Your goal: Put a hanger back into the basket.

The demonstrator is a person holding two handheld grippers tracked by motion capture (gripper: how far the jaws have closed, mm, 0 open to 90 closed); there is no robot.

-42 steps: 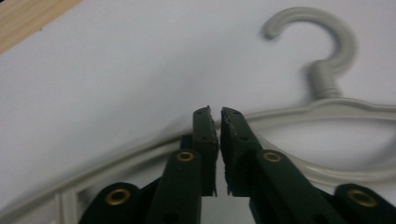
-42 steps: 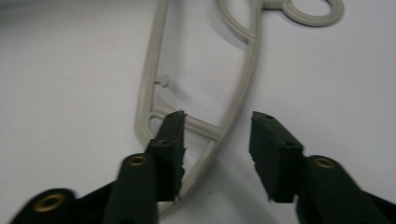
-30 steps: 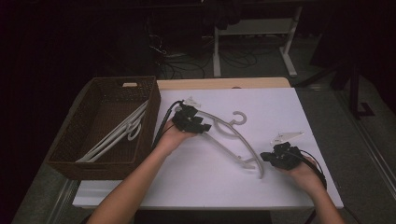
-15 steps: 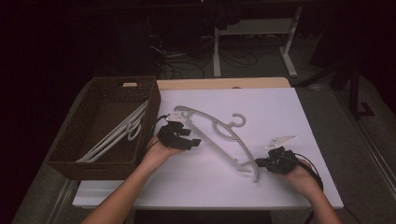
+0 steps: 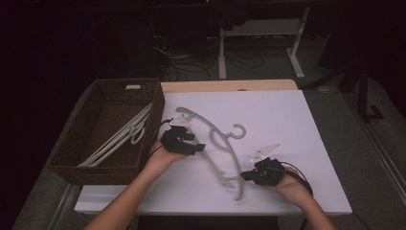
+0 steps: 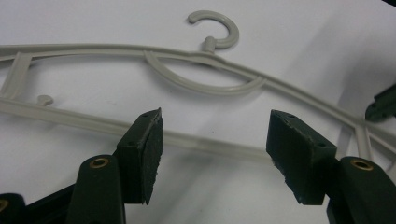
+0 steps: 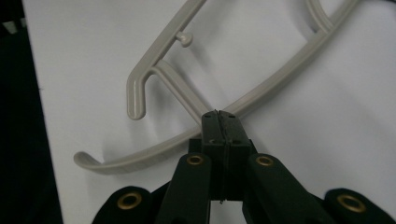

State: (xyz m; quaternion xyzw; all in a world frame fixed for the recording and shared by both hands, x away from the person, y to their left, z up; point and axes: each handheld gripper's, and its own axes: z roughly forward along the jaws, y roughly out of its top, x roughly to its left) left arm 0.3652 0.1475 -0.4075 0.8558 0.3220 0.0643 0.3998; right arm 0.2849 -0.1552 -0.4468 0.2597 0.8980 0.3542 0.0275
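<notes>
A grey plastic hanger (image 5: 215, 139) lies slantwise across the white table (image 5: 287, 120), its hook (image 5: 237, 132) pointing right. My left gripper (image 5: 196, 145) stands open beside the hanger's long bar, on its left side. In the left gripper view the bar (image 6: 196, 140) runs across just past the gap between the spread jaws of my left gripper (image 6: 212, 135), and nothing is clamped. My right gripper (image 5: 245, 176) is shut on the hanger's near end. In the right gripper view, the closed tips of my right gripper (image 7: 219, 116) pinch the curved arm (image 7: 261, 93) of the hanger.
A brown wicker basket (image 5: 76, 143) stands at the table's left edge with several white hangers (image 5: 119, 136) lying in it. The table's front edge (image 5: 210, 208) is close behind both hands. Desk legs and cables stand on the dark floor beyond the table.
My left gripper has drawn back from the hanger's far end toward the person and now stands open beside the bar. The hanger has swung a little, held by my right gripper, which shifted slightly left.
</notes>
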